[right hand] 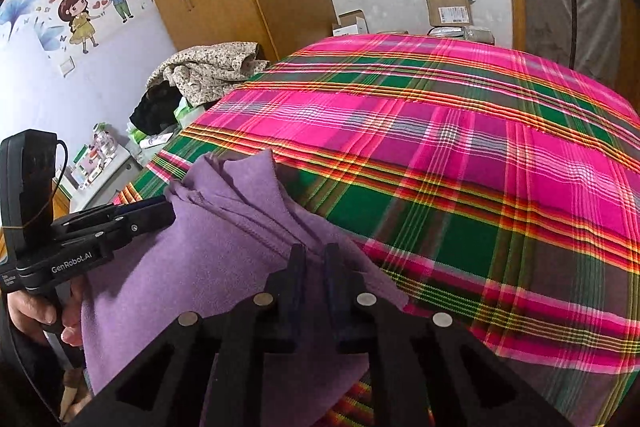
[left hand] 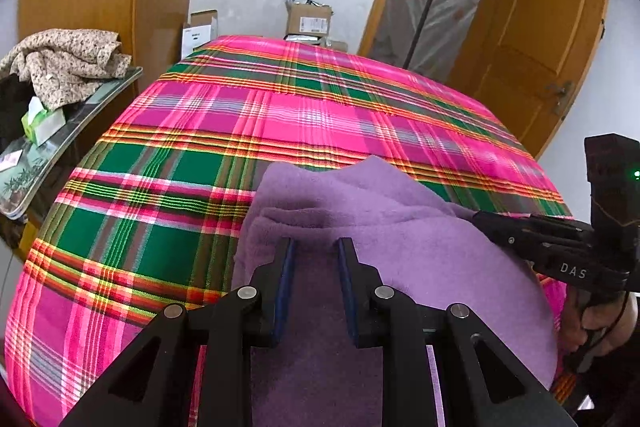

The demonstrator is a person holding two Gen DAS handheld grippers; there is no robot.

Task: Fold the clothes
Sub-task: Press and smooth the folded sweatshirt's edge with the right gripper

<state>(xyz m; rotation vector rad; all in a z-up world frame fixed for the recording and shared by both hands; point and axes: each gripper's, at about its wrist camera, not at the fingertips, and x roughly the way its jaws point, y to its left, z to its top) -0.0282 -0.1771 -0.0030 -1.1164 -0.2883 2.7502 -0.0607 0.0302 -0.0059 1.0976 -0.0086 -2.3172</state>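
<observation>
The left tool (left hand: 314, 247) and right tool (right hand: 313, 253) each clamp the purple garment (left hand: 400, 227), bunched at the bed's (left hand: 200, 187) near edge, seemingly mid-fold; next needs both carrying cloth together.

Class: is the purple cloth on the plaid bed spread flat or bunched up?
Bunched up: the purple cloth shows stacked layers and creases, gathered where the left tool meets it.

My left gripper (left hand: 316, 247) matte black, dark blue pads (left hand: 285, 287), silver pivot pins, white "GenRobot.AI" lettering on its side, my right gripper (right hand: 313, 251) likewise black, "DAS" marking, green light, thin black cable near its handle
</observation>
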